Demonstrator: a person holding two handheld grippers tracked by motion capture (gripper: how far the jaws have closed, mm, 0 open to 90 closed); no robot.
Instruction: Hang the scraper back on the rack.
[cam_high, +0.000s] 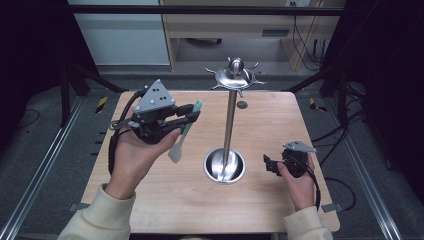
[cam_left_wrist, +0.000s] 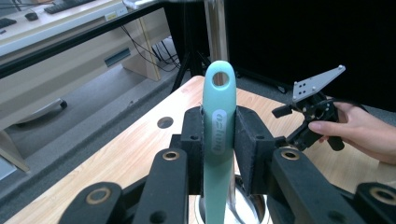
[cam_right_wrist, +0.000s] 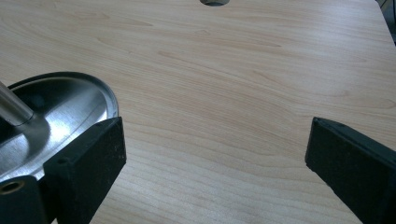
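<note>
The left gripper (cam_high: 187, 115) is raised above the left side of the wooden table (cam_high: 165, 200), its jaws clamped on the handle of a pale green spatula (cam_high: 182, 137). The spatula has a smooth mint handle with an oval hanging hole at its end and a whitish label patch below it; its pale flat blade hangs down toward the table. In the left gripper view the handle (cam_left_wrist: 218, 135) stands upright between the two black pads. A steel stand (cam_high: 230, 125) with a round dish base, a slim pole and hooks at the top sits mid-table. The right gripper (cam_high: 270, 165) rests low near the stand's base, jaws wide apart over bare wood
</note>
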